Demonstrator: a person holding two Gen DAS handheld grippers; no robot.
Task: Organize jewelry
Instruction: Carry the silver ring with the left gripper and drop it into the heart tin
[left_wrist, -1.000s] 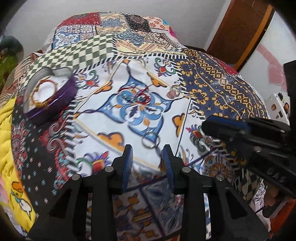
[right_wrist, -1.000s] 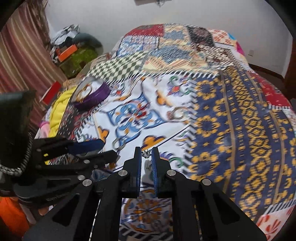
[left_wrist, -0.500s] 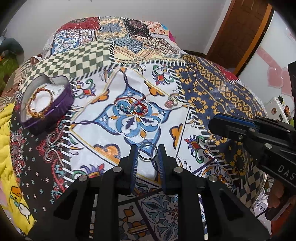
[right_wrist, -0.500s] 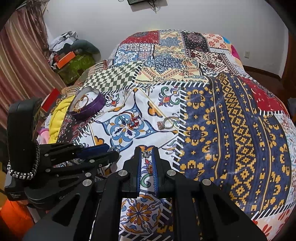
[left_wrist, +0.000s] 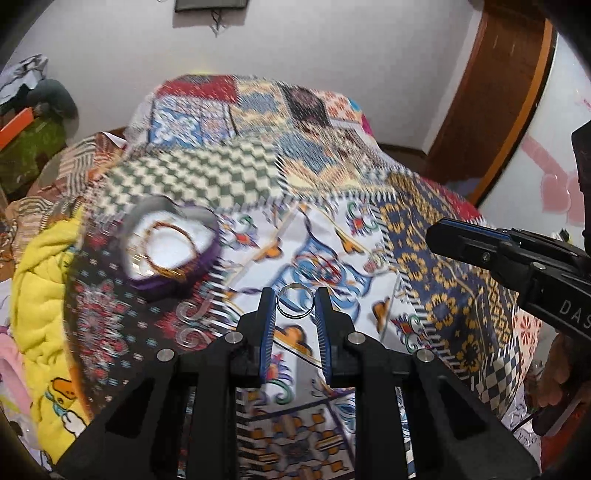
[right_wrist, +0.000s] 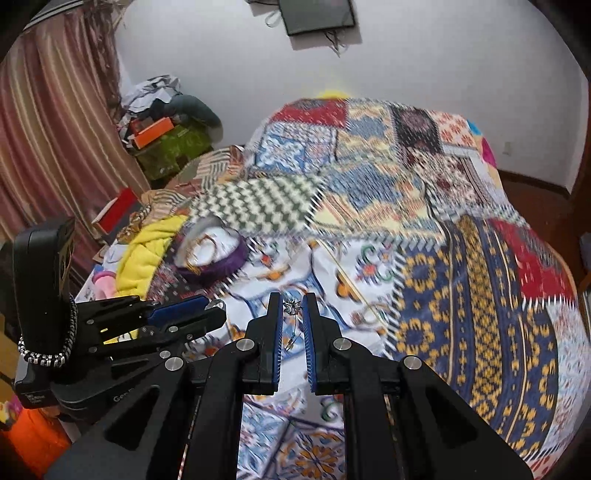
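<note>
I am holding a silver ring pinched between the tips of my left gripper, its hoop facing the camera, clear of the patchwork bedspread. My right gripper is nearly closed on a small silver pendant, whose chain is dangling down between the fingers (the clasp end is too fine to make out). The heart-shaped purple box, already holding a beaded bracelet, is lying at about eleven o'clock from the left gripper, well apart, and at about ten o'clock from the right. I am judging the left gripper nearer to the box, so the ring should be travelling up and leftward first. Beyond, a yellow blanket is bunched at nine o'clock.
</note>
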